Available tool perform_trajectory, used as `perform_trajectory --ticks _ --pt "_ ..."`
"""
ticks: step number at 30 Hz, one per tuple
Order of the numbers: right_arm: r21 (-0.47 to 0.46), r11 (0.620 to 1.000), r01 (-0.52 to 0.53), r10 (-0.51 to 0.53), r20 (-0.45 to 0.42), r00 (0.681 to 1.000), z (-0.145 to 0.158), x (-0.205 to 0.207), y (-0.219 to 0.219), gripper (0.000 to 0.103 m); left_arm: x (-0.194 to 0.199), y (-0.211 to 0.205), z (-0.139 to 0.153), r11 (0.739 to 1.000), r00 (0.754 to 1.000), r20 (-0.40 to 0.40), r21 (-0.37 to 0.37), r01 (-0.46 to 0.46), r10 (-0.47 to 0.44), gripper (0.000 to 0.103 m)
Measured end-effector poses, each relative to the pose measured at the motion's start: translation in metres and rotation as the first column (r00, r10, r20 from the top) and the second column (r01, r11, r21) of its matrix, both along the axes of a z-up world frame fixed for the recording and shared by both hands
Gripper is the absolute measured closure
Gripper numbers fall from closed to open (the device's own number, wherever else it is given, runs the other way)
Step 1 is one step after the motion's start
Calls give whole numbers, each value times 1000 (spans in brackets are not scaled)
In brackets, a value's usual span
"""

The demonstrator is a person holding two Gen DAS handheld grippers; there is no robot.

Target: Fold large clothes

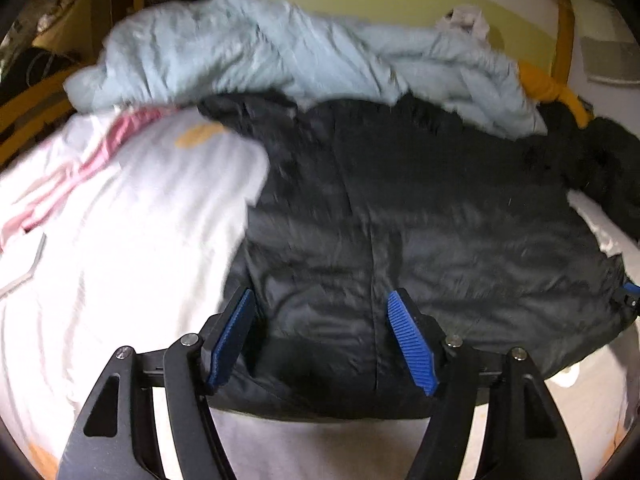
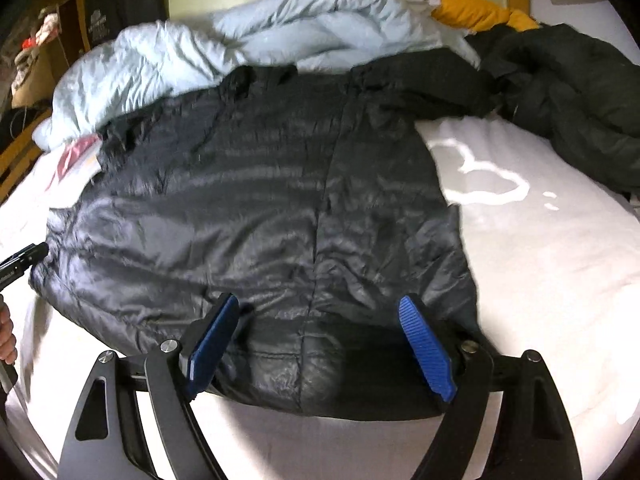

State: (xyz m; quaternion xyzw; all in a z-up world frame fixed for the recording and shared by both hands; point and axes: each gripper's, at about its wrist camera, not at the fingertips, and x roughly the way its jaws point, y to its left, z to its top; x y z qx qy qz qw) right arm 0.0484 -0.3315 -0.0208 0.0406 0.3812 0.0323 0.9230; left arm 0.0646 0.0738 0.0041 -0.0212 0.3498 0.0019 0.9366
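A: Where's the jacket sitting?

B: Black puffer jacket (image 2: 256,208) is lying spread flat on the white bed sheet (image 2: 540,280), hem nearest both tools, collar end pointing away from them. Its centre seam is running straight ahead of the right gripper (image 2: 320,312).

A: Right gripper state?

B: Jaws are standing wide apart over the hem, blue pads (image 2: 426,346) on either side of the fabric. Hem is lying between them, but the pads aren't pressing it. No grip.

A: Left one?

B: Left gripper (image 1: 322,306) is doing the same thing, spread wide over the hem at the jacket's left corner, pads (image 1: 410,340) clear of the cloth. In the right view its tip is showing just beside the jacket's left edge, with a hand (image 2: 7,334) behind it.

A: Anything past the jacket?

B: Light blue jacket (image 2: 224,52) is lying bunched up beyond the collar, overlapping it. A yellow garment (image 2: 480,10) is sitting further back to the right, and another dark garment (image 2: 580,92) is heaped off to the right of the right gripper. Frames are blurring a bit.
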Motion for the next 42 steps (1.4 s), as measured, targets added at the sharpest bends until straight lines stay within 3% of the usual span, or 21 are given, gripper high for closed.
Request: perform_trajectory --ticks 4,12,21,25,32,37,42 --pt "25 1000 18 -19 54 998 15 -10 -7 19 -12 2 23 999 994 109 38 -8 4 34" --pt "36 999 39 -44 157 987 37 -27 -16 19 -32 -8 45 994 968 250 106 11 -38 34" --pt "34 999 39 -46 208 977 48 -36 -16 18 -39 -20 54 990 959 270 133 52 -86 33" --pt "31 999 30 -36 210 977 48 -37 -15 18 -42 -29 51 981 961 236 162 105 -142 31" --pt "-33 999 -25 31 205 978 47 -42 3 18 -50 -51 31 953 963 106 208 221 -247 31" --pt "-62 992 -108 116 151 982 38 -40 22 18 -52 -70 13 900 936 -6 274 340 -352 31" --pt "-235 931 -279 300 59 952 22 -49 60 18 -56 -83 -1 855 904 -81 301 423 -419 31"
